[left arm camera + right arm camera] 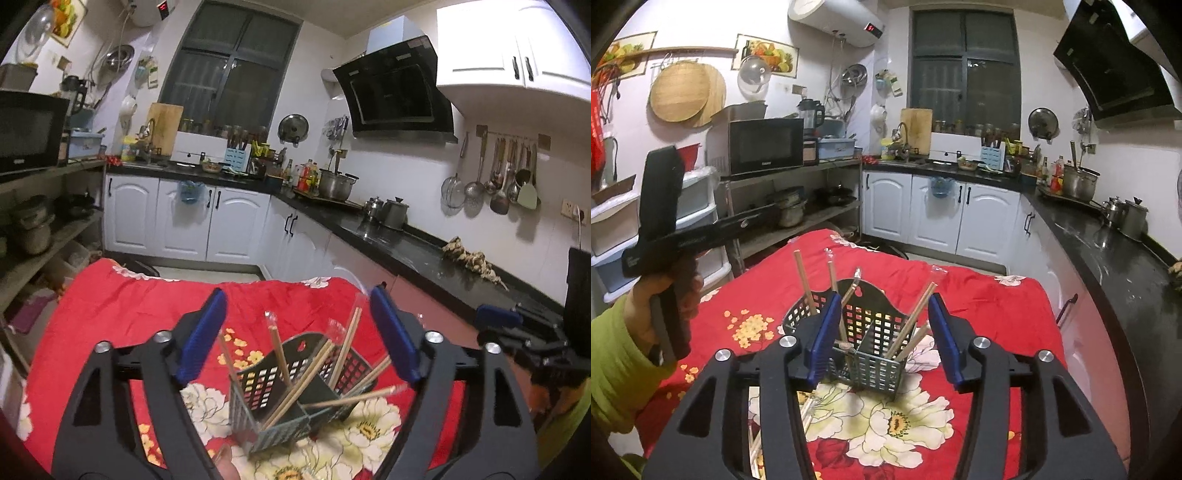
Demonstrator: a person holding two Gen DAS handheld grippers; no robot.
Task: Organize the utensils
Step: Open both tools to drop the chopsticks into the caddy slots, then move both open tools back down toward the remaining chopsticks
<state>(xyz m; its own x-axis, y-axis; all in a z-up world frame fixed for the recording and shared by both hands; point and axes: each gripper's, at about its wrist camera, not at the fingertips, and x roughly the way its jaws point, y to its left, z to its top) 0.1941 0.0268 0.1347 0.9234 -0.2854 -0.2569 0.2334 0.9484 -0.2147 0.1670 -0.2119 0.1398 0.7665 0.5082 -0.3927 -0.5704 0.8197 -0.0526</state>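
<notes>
- Chopsticks [916, 314] mostly stand in the caddy [875, 354]; I see some [809, 410] left on the cloth [997, 306].
- Left gripper [299, 332] and right gripper [882, 332] both gape wide, holding nothing.

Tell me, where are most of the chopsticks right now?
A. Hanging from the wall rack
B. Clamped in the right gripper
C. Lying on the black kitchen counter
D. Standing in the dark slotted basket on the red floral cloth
D: the chopsticks stand at angles inside the basket, which rests on the red floral cloth.
</notes>
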